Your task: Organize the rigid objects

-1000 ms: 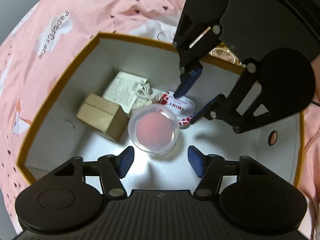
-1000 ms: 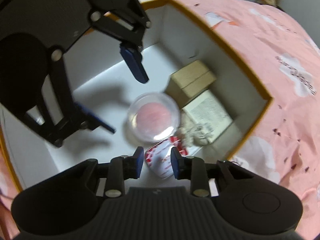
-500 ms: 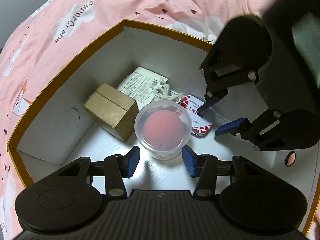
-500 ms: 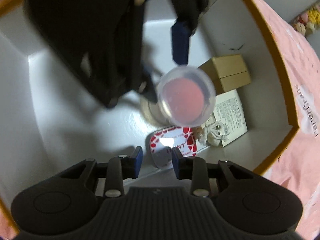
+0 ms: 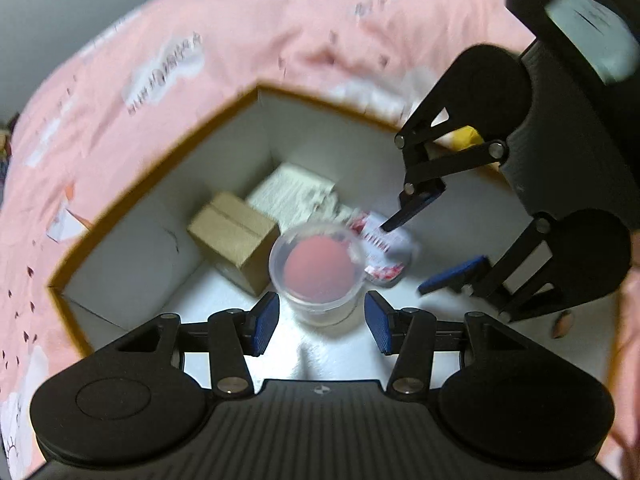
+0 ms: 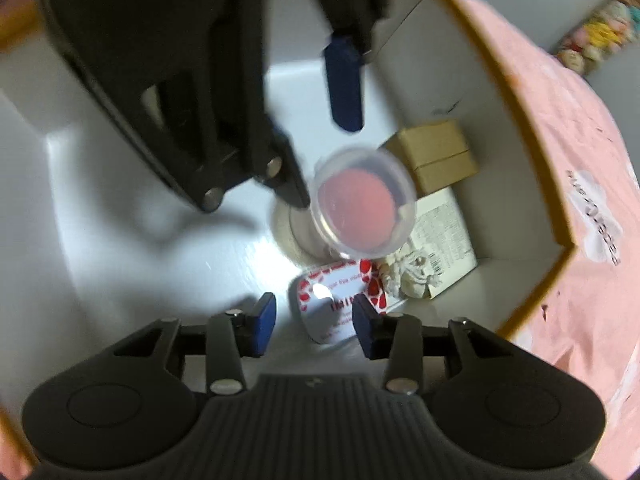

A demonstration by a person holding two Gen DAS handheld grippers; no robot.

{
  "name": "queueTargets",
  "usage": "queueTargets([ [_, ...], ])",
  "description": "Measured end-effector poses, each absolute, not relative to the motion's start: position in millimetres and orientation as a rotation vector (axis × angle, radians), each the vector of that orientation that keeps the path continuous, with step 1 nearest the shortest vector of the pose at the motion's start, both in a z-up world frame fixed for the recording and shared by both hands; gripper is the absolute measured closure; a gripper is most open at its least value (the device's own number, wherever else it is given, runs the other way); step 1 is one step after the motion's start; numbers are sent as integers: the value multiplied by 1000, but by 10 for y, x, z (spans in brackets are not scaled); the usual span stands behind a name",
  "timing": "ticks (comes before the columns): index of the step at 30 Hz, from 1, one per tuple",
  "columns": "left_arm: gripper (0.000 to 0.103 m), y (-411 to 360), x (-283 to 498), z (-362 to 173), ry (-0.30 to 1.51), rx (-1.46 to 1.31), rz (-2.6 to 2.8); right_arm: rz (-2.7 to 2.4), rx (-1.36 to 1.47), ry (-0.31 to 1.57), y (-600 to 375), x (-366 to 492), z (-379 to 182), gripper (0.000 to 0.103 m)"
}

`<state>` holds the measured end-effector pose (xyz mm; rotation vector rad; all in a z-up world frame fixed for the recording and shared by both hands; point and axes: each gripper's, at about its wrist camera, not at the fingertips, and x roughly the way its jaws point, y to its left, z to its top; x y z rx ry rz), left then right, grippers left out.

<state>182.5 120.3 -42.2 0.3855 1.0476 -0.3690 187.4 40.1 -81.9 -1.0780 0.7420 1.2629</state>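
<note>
Red-white tin (image 6: 340,304), "MINT" partly legible

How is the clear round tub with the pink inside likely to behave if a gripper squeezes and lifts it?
The clear tub looks thin-walled, so probably light and slightly flexible. Its smooth round sides may slip between the left gripper pads. Standing upright, it seems stable.

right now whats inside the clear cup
A round pink thing fills the bottom of the cup, seen through the open top. Blur hides what it is, and anything beneath it is covered.
</note>
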Motion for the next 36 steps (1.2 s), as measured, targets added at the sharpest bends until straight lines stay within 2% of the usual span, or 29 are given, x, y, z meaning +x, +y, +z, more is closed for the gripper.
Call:
queueTargets([
  [5,43,1220,1213,14,842,392,-336,1154,-750,671,-12,1831,-379,47],
  [9,42,1314,666,203,725,384,-285,1000,-446,646,-548,1837,-106,43],
  [12,41,1391,268,199,663,366,-178,871,-265,619,-1026,1753,11,37],
  [16,41,1496,-194,40,631,362,-36,704,-114,606,-1599,1639,-2,34],
  [25,41,1672,-536,-215,658,332,107,466,124,704,-2449,1616,-238,34],
  [30,36,1659,-556,23,583,345,63,425,86,774,-2379,1660,-387,31],
  [34,33,1547,-457,210,534,344,9,428,20,924,-2267,1665,-594,31],
  [36,33,1440,-364,296,519,354,-27,442,25,982,-2245,1642,-710,37],
])
